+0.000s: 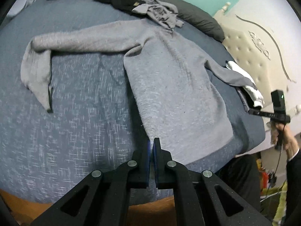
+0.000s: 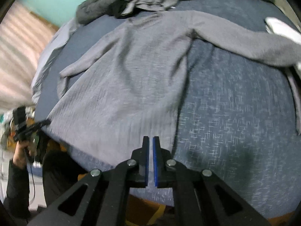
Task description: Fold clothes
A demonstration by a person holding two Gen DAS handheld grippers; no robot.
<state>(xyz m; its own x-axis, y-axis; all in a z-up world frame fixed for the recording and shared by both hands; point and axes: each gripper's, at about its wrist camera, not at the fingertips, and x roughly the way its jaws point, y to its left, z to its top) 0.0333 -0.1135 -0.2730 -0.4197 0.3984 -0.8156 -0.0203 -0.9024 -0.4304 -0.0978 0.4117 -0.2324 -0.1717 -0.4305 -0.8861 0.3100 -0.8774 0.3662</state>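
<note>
Lying flat across a blue-grey bedspread (image 1: 79,101): one grey long-sleeved sweater (image 1: 175,86), spread face down or face up, cannot tell which, its hem toward the near edge of the bed and its neck toward the far side.

Left wrist view, left to right:
- Sweater sleeve (image 1: 43,64), stretched out to the left and bent down at the cuff, lying on the bedspread.
- Left gripper (image 1: 152,145), jaws drawn together to a thin slit, tips at the corner of the sweater's hem; the cloth appears to run up into the tips, though the nip itself is hard to make out.
- Heap of crumpled grey and black clothes (image 1: 150,5) at the far side, touching the sweater's neck, with a dark grey pillow (image 1: 199,18) behind.
- Other sleeve angled off to the right, its end beside a white garment (image 1: 244,79).
- Cream tufted headboard (image 1: 250,49), beyond the bed.
- Right gripper (image 1: 254,111), seen from the side past the bed's edge, held by a hand (image 1: 286,139) in a dark sleeve.

Right wrist view, left to right:
- Left gripper (image 2: 46,122) at the sweater's hem corner, gripped by a hand (image 2: 20,150); blurred.
- Sweater body (image 2: 124,86) in the middle of the frame.
- Right gripper (image 2: 150,141), jaws narrowed to a thin gap, tips over the hem's other corner; cannot tell whether cloth is pinched.
- Bare bedspread to the right.
</note>
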